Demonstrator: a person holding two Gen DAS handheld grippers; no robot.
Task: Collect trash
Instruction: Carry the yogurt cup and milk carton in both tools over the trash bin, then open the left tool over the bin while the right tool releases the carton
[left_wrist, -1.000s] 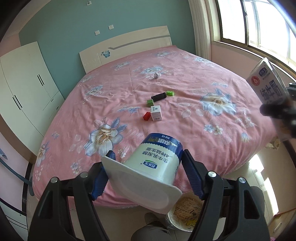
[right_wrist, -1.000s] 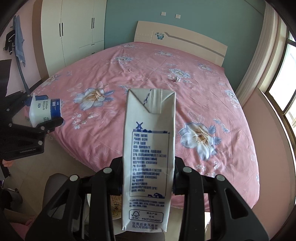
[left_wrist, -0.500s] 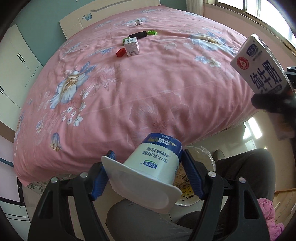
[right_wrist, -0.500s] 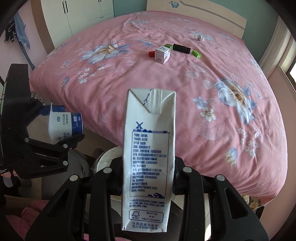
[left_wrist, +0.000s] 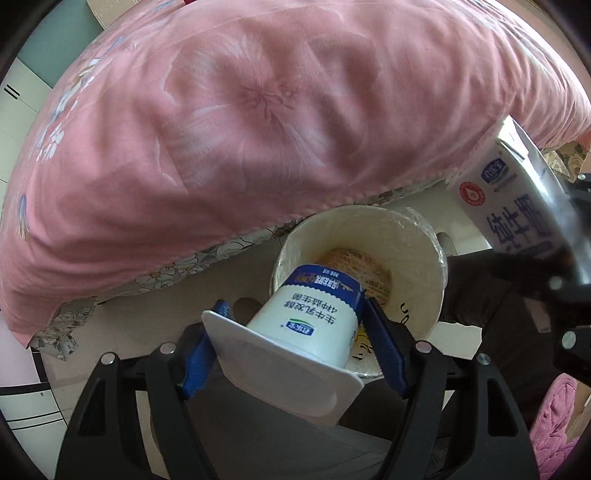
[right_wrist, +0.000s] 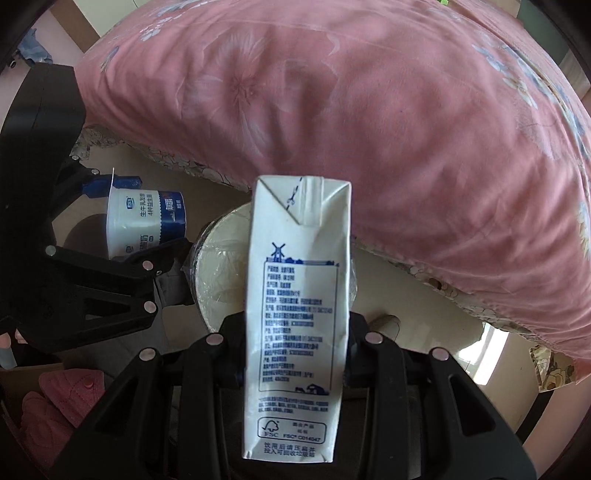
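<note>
My left gripper (left_wrist: 295, 343) is shut on a white and blue yogurt cup (left_wrist: 310, 325), held tilted just over the near rim of a round white trash bin (left_wrist: 424, 251) on the floor beside the bed. My right gripper (right_wrist: 295, 354) is shut on a tall white milk carton (right_wrist: 295, 317), held upright above the same bin (right_wrist: 218, 273). The carton also shows at the right of the left wrist view (left_wrist: 517, 199), and the cup at the left of the right wrist view (right_wrist: 144, 221). The bin is lined with clear plastic and holds a printed wrapper (left_wrist: 354, 262).
A pink flowered bedspread (left_wrist: 258, 110) hangs over the bed edge right behind the bin. The person's grey-trousered legs (left_wrist: 295, 443) are under the grippers. Pink slippers (right_wrist: 55, 402) lie at the lower left of the right wrist view. Pale floor surrounds the bin.
Both grippers have dropped from above the bed down to the bin on the floor, still holding the cup and the carton. The bed top and its small items have left view.
</note>
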